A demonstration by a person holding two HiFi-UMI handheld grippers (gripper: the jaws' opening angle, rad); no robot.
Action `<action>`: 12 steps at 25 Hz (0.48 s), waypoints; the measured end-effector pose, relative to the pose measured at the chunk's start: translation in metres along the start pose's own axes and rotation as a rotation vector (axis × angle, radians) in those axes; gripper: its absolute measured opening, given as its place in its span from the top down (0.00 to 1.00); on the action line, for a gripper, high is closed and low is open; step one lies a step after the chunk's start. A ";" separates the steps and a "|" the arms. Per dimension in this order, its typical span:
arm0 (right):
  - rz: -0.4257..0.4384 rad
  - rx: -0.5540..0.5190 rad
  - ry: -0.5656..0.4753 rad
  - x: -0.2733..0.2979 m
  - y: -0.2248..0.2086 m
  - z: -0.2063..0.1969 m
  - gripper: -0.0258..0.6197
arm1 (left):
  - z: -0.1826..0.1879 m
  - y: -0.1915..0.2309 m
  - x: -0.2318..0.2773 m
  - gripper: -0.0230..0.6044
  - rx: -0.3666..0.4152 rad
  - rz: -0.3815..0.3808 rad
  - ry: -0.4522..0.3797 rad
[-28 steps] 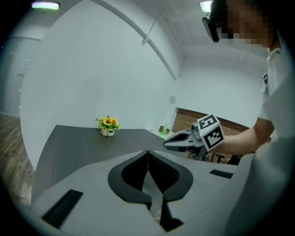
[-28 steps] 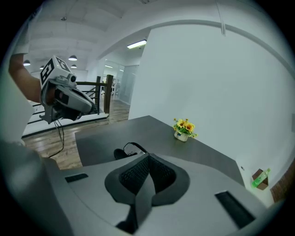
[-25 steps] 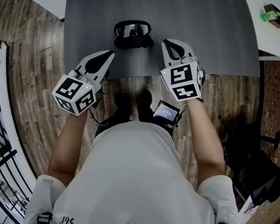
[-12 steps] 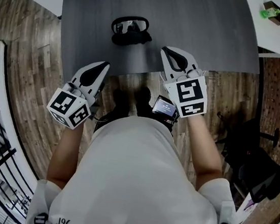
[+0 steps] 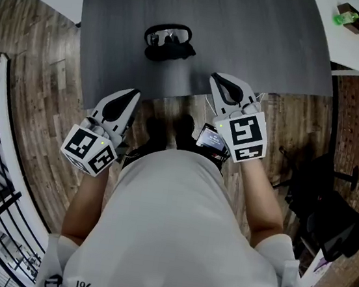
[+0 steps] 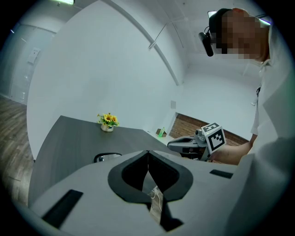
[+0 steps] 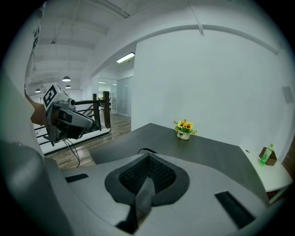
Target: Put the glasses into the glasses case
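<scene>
The dark grey surface (image 5: pixel 260 32) fills the upper part of the head view, with wooden floor (image 5: pixel 37 75) around and below its near edge. We stand at that edge in a white shirt (image 5: pixel 174 237), forearms reaching forward.

Our left gripper (image 5: pixel 134 93) hangs at the near edge of the surface, mostly over the floor. Its jaws are pressed together with nothing between them, as the left gripper view confirms (image 6: pixel 148 152). Our right gripper (image 5: pixel 215 79) has its tip just over the near edge. Its jaws are likewise closed and empty (image 7: pixel 148 156).

The glasses (image 5: pixel 169 36) lie on the surface ahead of us, between the two grippers' lines and apart from both. A dark shape (image 5: pixel 173 53) touches their near side; we cannot tell whether it is the case.

A small pot of yellow flowers (image 7: pixel 185 128) stands at the far side of the surface. A green bottle (image 5: pixel 342 20) sits on the white counter (image 5: pixel 355 51) to the right.
</scene>
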State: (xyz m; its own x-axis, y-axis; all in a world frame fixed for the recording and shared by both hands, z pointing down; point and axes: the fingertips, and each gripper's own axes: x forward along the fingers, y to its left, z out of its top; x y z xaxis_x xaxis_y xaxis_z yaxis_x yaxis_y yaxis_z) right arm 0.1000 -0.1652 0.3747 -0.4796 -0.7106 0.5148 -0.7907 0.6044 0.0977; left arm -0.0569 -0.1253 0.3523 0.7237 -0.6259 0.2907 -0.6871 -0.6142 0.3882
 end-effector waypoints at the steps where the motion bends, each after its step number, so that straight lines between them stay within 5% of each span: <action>1: -0.002 0.002 -0.007 -0.002 0.000 0.002 0.95 | 0.003 -0.002 -0.001 0.95 -0.001 -0.001 -0.004; 12: -0.004 -0.010 -0.093 -0.028 0.008 0.035 0.95 | 0.017 -0.025 -0.004 0.95 0.004 -0.037 -0.031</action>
State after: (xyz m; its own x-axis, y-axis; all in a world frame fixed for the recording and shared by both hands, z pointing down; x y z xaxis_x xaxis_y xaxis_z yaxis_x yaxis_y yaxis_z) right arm 0.0934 -0.1532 0.3315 -0.5106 -0.7430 0.4327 -0.7887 0.6051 0.1084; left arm -0.0438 -0.1155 0.3265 0.7461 -0.6174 0.2493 -0.6605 -0.6391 0.3942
